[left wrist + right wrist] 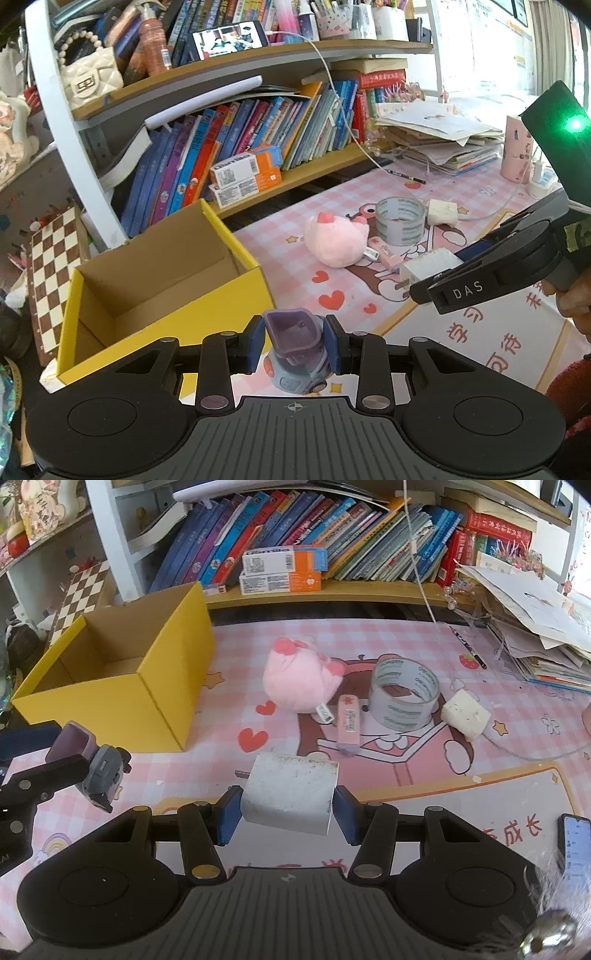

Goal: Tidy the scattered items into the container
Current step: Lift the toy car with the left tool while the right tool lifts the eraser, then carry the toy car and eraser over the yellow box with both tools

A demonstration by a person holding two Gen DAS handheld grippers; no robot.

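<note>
My left gripper is shut on a small grey-purple toy truck, held just right of the open yellow cardboard box; the truck also shows in the right wrist view. My right gripper is shut on a white plug adapter, seen from the side in the left wrist view. On the pink mat lie a pink plush, a pink eraser, a tape roll and a white charger block. The box looks empty.
A bookshelf with leaning books and orange-white cartons runs along the back. A paper stack sits at the right, a pen beside it. A phone lies at the front right. A checkered board stands left of the box.
</note>
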